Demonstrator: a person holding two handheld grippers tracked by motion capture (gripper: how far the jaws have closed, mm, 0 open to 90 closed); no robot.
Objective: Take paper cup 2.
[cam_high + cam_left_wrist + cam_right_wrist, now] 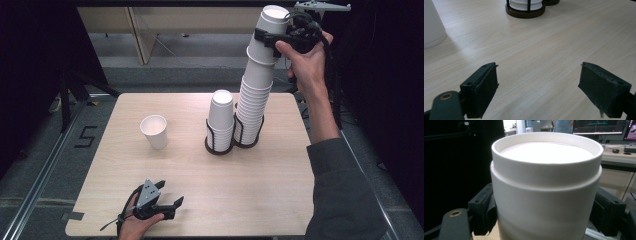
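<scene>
The top cup (270,27) of the tall stack (254,95) was gripped by the right gripper (280,39); its fingers (482,211) were seen pressed against both sides in the right gripper view. The left gripper (167,197) was rested on the bench (280,200), fingers (482,90) spread wide. A short stack (221,120) and a lone cup (155,131) stood nearby.

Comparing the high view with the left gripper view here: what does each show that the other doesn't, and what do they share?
High view alone: the right gripper shut on the top cup of the tall stack, and the left gripper's grey plate. Left gripper view alone: a close look between the left gripper's open jaws at bare wood. Both: the table, the lone cup, and the short stack's holder.
</scene>
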